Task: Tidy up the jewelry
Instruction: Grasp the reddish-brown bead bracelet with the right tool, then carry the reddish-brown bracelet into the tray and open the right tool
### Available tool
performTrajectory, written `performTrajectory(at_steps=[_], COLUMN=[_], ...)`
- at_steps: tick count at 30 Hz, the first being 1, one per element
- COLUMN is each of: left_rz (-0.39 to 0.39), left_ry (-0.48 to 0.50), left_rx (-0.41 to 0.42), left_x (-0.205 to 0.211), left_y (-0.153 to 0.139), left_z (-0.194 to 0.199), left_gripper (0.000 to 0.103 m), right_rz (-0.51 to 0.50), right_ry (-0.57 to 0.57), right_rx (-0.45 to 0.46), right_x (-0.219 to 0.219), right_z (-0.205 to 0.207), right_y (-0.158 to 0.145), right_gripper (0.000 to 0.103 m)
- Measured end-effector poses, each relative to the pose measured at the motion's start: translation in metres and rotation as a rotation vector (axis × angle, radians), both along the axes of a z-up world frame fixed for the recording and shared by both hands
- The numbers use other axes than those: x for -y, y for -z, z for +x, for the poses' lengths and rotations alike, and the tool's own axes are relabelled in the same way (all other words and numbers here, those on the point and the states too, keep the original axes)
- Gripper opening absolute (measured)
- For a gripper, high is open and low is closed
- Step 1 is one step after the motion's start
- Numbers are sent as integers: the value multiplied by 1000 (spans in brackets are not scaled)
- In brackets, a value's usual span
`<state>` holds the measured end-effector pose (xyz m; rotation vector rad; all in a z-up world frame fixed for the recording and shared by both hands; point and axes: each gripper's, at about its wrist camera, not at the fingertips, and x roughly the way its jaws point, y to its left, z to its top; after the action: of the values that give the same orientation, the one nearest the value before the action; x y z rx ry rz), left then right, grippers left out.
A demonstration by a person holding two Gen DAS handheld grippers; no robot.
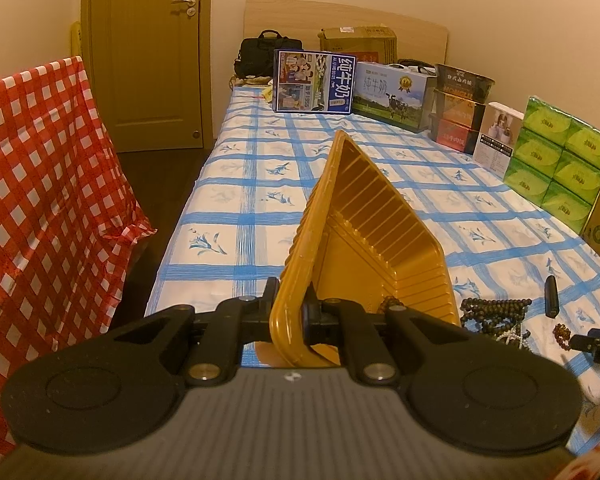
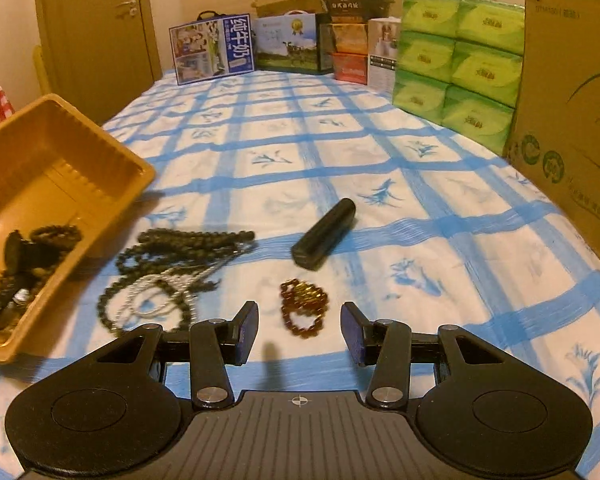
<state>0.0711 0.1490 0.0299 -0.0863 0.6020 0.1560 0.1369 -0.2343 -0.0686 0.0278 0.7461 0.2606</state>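
My left gripper (image 1: 290,300) is shut on the near rim of a yellow plastic tray (image 1: 364,216), which it holds tilted over the bed. A dark bead string (image 2: 56,236) lies in the tray (image 2: 60,160), next to the left gripper's fingertips (image 2: 16,252). On the blue-checked sheet lie a dark bead necklace (image 2: 188,244), a white pearl strand (image 2: 152,300), a black cylinder (image 2: 324,234) and an amber bead bracelet (image 2: 304,306). My right gripper (image 2: 300,328) stands open just behind the bracelet, its pads clear of it.
Milk cartons (image 2: 216,48) and food boxes (image 2: 350,46) line the bed's far end. Green tissue packs (image 2: 460,68) and a large cardboard box (image 2: 572,100) stand along the right. A red checked cloth (image 1: 40,200) hangs left of the bed, before a door (image 1: 152,52).
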Motion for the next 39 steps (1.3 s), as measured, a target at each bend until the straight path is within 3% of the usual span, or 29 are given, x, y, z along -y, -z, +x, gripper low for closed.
performTrajectory(at_steps=[14,25,39], left_rz=[2,4,3], left_ry=[1,2,0], left_rx=[0,0,0], left_x=[0,1,1], left_y=[0,0,0], left_z=[0,0,0], left_gripper=[9,9,9], right_rz=[-27,-49,-67], right_ry=[-9,-7,-33], right_rx=[-25,-3,93], right_x=[-11,-10,-9], right_z=[32,28,11], right_y=[20,17,-18], right_gripper=[45,6,5])
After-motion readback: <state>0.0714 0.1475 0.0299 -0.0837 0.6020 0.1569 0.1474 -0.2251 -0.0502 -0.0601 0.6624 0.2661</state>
